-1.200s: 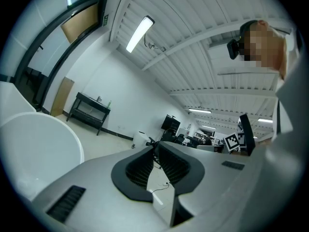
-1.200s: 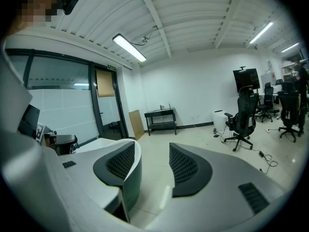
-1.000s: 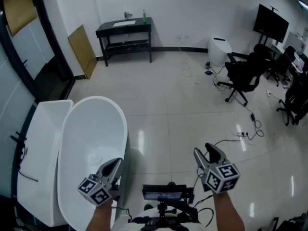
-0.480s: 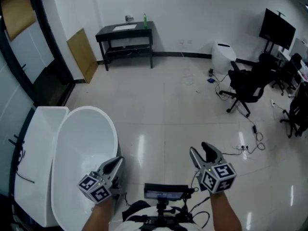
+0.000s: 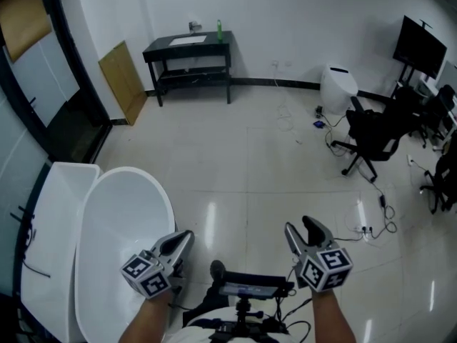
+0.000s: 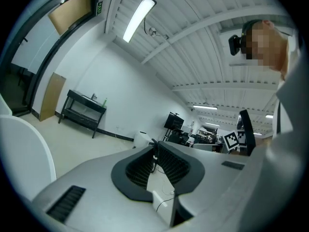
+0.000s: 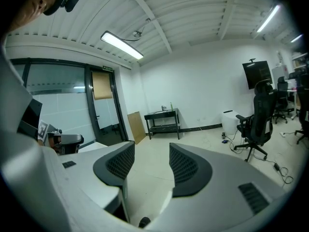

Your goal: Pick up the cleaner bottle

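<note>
Head view: large room, glossy pale tile floor (image 5: 271,163). Green cleaner bottle (image 5: 219,30) upright on black tabletop (image 5: 161,47) against far white wall, well apart from both grippers. White bathtub (image 5: 121,220) at near left. Brown board (image 5: 123,77) leans on wall. Black office chair (image 5: 375,131) at right. Left gripper (image 5: 184,239) and right gripper (image 5: 300,226) low in foreground, jaws of each apart, nothing between them.
</note>
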The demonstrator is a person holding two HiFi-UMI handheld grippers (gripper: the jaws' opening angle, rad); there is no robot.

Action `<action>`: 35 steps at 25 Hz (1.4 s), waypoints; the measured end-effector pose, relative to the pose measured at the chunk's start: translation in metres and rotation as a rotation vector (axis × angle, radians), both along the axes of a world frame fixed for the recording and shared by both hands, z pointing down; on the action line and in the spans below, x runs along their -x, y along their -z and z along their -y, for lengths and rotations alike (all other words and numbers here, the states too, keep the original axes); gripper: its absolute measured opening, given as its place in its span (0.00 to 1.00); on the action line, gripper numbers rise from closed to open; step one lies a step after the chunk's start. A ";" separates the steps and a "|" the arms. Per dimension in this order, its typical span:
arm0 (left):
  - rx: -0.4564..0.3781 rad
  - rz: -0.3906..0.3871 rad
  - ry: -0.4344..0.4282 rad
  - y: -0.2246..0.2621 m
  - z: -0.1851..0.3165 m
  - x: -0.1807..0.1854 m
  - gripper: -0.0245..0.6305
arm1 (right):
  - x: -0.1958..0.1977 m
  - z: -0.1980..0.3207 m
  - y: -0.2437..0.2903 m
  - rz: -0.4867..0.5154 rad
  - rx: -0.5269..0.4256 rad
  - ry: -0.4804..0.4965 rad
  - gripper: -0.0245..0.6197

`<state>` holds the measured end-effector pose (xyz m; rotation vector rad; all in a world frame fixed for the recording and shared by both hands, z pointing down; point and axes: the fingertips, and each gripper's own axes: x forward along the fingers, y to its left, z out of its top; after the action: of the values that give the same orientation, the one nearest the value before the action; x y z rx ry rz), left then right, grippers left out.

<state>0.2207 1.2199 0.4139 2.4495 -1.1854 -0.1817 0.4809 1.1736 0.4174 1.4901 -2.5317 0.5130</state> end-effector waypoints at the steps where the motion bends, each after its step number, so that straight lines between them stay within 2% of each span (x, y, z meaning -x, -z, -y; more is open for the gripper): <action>1: 0.001 -0.001 -0.007 -0.001 0.012 0.002 0.08 | 0.003 0.011 0.000 0.001 0.000 -0.005 0.40; 10: -0.004 0.004 -0.015 0.002 0.119 0.061 0.08 | 0.060 0.111 0.010 -0.016 -0.001 -0.020 0.40; 18: 0.005 -0.005 -0.042 -0.002 0.182 0.100 0.08 | 0.106 0.173 0.024 -0.036 -0.013 -0.039 0.40; 28: 0.013 -0.016 -0.047 -0.002 0.230 0.104 0.08 | 0.123 0.233 0.014 -0.027 0.003 -0.012 0.40; 35: 0.025 -0.009 -0.005 -0.006 0.287 0.096 0.08 | 0.120 0.304 0.001 0.000 0.013 0.031 0.40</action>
<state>0.1251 0.9331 0.4194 2.4270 -1.1706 -0.1752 0.3607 0.8693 0.4162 1.4446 -2.5424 0.5242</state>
